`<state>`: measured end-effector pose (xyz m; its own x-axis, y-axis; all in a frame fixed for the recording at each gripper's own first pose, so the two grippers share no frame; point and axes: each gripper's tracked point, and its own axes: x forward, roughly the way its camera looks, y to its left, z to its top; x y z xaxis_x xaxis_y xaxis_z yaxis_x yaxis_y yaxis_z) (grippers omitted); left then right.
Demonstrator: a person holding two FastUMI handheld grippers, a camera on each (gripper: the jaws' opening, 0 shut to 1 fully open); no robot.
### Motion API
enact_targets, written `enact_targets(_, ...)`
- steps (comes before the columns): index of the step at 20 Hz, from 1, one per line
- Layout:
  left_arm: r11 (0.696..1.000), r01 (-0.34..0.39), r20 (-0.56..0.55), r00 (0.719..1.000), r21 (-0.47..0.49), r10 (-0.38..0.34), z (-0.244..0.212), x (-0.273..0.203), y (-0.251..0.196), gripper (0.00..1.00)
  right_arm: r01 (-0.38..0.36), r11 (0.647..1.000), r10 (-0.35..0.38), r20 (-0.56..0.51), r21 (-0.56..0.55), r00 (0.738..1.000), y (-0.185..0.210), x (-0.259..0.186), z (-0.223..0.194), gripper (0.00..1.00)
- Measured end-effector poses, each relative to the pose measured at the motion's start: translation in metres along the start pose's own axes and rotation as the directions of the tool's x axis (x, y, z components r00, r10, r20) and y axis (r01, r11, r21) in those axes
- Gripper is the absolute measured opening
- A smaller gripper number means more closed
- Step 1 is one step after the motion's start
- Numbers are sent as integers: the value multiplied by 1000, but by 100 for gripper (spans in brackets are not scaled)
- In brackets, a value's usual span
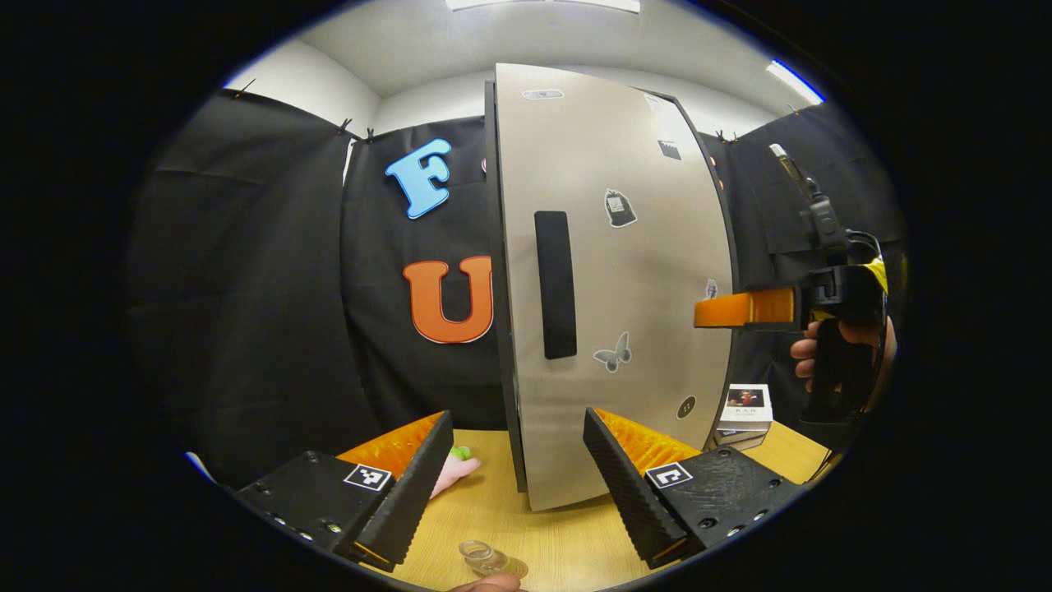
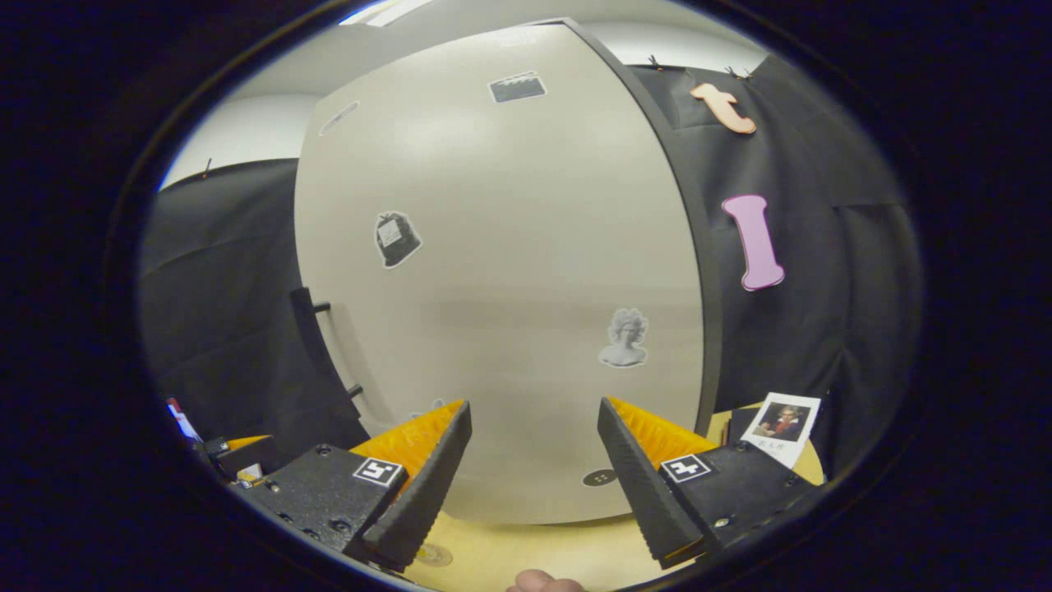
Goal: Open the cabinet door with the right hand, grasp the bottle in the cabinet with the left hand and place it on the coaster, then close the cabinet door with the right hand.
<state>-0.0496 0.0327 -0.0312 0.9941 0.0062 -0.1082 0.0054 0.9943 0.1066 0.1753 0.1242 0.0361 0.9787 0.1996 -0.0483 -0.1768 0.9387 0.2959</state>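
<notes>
On table [image 1: 567,543], cabinet door [image 1: 625,312] stands shut; we hold both grippers' jaws wide, ready for handle [image 1: 555,284].

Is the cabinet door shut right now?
Shut, it seems: the door lies flush against the cabinet's edge, no interior showing. Handle ungrasped.

The left gripper [image 1: 518,485] has 2 wedge-shaped fingers with ribbed inner faces, each on a black block with small screws and a square black-and-white marker tag. The right gripper [image 2: 534,485] is built alike, with 1 tag per block. Seen from the left gripper view, the right gripper has a black pistol-style handle, a black cable above it and a yellow patch behind.
</notes>
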Motion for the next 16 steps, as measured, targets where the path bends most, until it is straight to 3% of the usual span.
enact_targets(4,1000,-10,10,1000,-5,10,6,1,8,96,-21,1000,21,19,9,1000,12,-5,2,95)
enact_targets(7,999,-23,26,999,-24,24,13,4,16,96,4,1000,-4,33,11,999,6,-11,2,94)
enact_targets(8,999,-28,31,999,-24,29,15,6,20,96,21,1000,-21,34,12,999,3,-13,2,99)
enact_targets(11,999,-21,58,998,-48,24,27,16,25,96,147,989,-147,47,3,988,-23,-22,7,94)
enact_targets(13,997,2,69,998,-71,3,33,28,23,96,201,979,-202,60,32,977,-33,-27,9,99)
enact_targets(16,998,-46,93,994,-52,51,45,35,35,96,269,962,-272,106,44,956,-40,-42,16,100)
